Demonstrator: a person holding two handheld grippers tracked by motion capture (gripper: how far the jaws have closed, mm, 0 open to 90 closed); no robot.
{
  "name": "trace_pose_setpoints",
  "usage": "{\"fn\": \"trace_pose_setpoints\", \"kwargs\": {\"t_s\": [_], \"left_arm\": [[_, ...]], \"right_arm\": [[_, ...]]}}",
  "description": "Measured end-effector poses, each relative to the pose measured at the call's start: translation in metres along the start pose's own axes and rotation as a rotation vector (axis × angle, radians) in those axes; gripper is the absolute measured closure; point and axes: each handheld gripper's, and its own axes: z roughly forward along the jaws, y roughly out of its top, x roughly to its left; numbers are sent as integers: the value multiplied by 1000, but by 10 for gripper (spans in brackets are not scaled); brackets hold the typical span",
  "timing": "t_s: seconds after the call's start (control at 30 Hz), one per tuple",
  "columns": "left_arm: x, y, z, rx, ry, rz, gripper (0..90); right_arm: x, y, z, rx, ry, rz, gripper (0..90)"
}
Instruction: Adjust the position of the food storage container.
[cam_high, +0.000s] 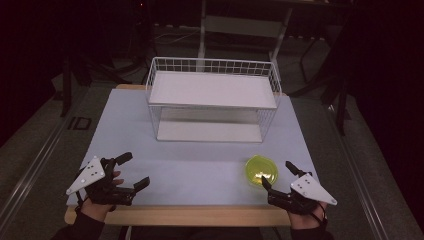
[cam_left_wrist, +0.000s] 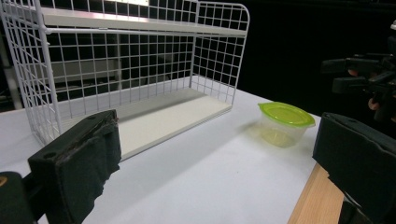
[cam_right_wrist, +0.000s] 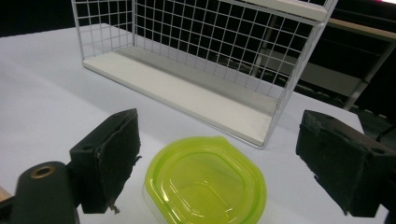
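Observation:
A small clear container with a yellow-green lid (cam_high: 262, 170) (cam_left_wrist: 285, 122) (cam_right_wrist: 205, 181) sits on the white table near its front right. My right gripper (cam_high: 277, 174) (cam_right_wrist: 219, 161) is open just behind and to the right of it, its jaws standing either side of the lid in the right gripper view, above it. My left gripper (cam_high: 135, 170) (cam_left_wrist: 219, 158) is open at the front left of the table with nothing between its jaws. A white wire rack (cam_high: 212, 99) (cam_left_wrist: 126, 70) (cam_right_wrist: 210, 51) with two white shelves stands at the back middle.
The table (cam_high: 190, 165) has a wooden front edge (cam_high: 190, 216). A person's hands hold both grippers from the bottom. Dark floor and chair legs surround the table. In the left gripper view the right gripper (cam_left_wrist: 369, 77) appears far right.

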Motion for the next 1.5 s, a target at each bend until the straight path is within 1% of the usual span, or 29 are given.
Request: {"fn": "trace_pose_setpoints", "kwargs": {"t_s": [0.13, 0.17, 0.23, 0.3, 0.37, 0.4, 0.47, 0.5, 0.53, 0.63, 0.67, 0.73, 0.77, 0.8, 0.9, 0.97, 1.0, 1.03, 1.07, 1.1, 1.13, 1.17, 1.23, 1.27, 1.3, 1.37, 1.4, 1.47, 1.5], "left_arm": [[-1, 0, 0, -1, -10, 1, 16], [-3, 0, 0, 0, -19, 13, 16], [-3, 0, 0, 1, -21, 11, 16], [-3, 0, 0, 0, -20, 7, 16], [-2, 0, 0, 1, -23, -1, 16], [-2, 0, 0, 1, -22, -1, 16], [-2, 0, 0, 4, -23, -1, 16], [-2, 0, 0, 4, -25, -3, 16], [-2, 0, 0, 5, -24, -4, 16], [-2, 0, -1, -3, -23, -11, 16], [-1, 0, -1, -2, -23, -12, 16], [-1, 0, -1, -3, -24, -14, 16], [-1, 0, -1, -2, -25, -15, 16], [-2, 0, -1, -1, -24, -14, 16], [-2, -1, 0, 8, -29, -13, 16], [-2, -1, 0, 11, -34, -14, 16], [-2, -1, 0, 9, -36, -16, 16], [-2, -1, 0, 9, -36, -16, 16], [-2, -1, 0, 9, -35, -16, 16], [-2, -1, 0, 8, -33, -16, 16], [-2, -1, 0, 9, -32, -16, 16], [-2, -1, 0, 9, -32, -15, 16], [-2, -1, 0, 8, -30, -13, 16], [-2, -1, 0, 9, -29, -12, 16], [-2, -1, 1, 9, -28, -13, 16], [-2, -1, 0, 7, -24, -10, 16], [-2, -1, 0, 7, -23, -11, 16], [-1, -1, 0, 7, -24, -14, 16], [-1, -1, 0, 10, -24, -13, 16]], "right_arm": [[1, 2, -2, -7, -8, 1, 133], [1, 7, -7, -26, -18, -8, 133], [0, 11, -9, -37, -7, 13, 134], [1, 12, -9, -34, -5, 12, 138], [0, 15, -8, -7, 33, 16, 140], [0, 16, -7, 8, 47, 8, 140], [1, 17, -7, 7, 70, 5, 139], [0, 18, -7, 2, 89, -6, 137], [0, 20, -7, 9, 102, -19, 127], [-2, 24, -9, 32, 139, -18, 115], [-2, 25, -10, 40, 140, -17, 115], [-3, 27, -12, 51, 117, -35, 115], [-3, 28, -13, 52, 116, -39, 115], [-4, 28, -14, 50, 118, -28, 115], [-11, 31, -15, 43, 143, -10, 112], [-15, 33, -15, 42, 147, -21, 109], [-16, 33, -14, 46, 126, -40, 109], [-17, 34, -14, 56, 114, -44, 108], [-19, 35, -13, 62, 126, -42, 105], [-21, 34, -13, 52, 121, -40, 105], [-24, 34, -13, 44, 132, -28, 105], [-27, 33, -12, 48, 140, -18, 105], [-30, 31, -11, 46, 106, -41, 112], [-33, 30, -11, 48, 100, -50, 135], [-36, 28, -10, 43, 89, -50, 135], [-41, 24, -7, 54, 92, -35, 146], [-44, 22, -6, 60, 80, -40, 148], [-50, 18, -3, 69, 77, -23, 156], [-53, 15, -2, 80, 74, -20, 203]]}}
